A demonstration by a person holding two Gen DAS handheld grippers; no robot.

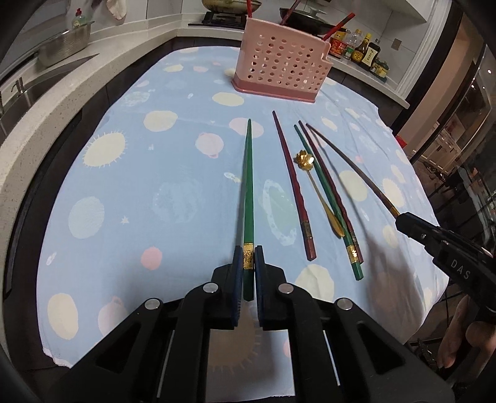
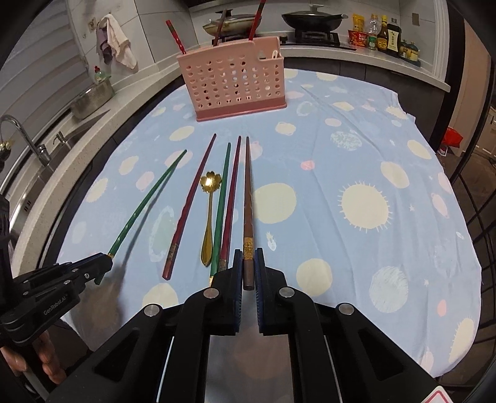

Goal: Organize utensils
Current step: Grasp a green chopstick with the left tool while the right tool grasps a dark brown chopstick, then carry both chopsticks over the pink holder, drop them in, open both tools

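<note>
- While your left claw [image 1: 247,263] pinches the green chopstick [image 1: 248,186] near its gold band, the jaws sit closed tight on the handle end, and the stick points away toward the pink holder [image 1: 280,73].
- Your right claw [image 2: 248,266] is clamped the same way on a brown chopstick [image 2: 248,198], gripping just past its gold band, tip aimed at the holder [image 2: 235,83].
- Both held sticks cast shadows on the blue spotted cloth [image 1: 124,186], so they appear lifted off it; in the right wrist view the green one [image 2: 145,201] angles up from your left claw [image 2: 105,262].
- Between your two claws, four things lie on the cloth: a dark red chopstick [image 2: 189,207], a gold flower-bowl spoon [image 2: 209,217], a second green chopstick [image 2: 221,204] and another dark red one [image 2: 232,198], all roughly parallel, tips toward the holder.
- That spoon lies just beside the second green stick; whether they touch you cannot tell.
- Standing upright at the far side of the counter [image 2: 403,279], well apart from the loose sticks, the holder has a few red and brown chopsticks [image 2: 257,18] in it.
- Beyond it you see a stove with pans [image 2: 313,18] and sauce bottles [image 2: 384,35]; a sink [image 2: 28,145] runs along the left.
</note>
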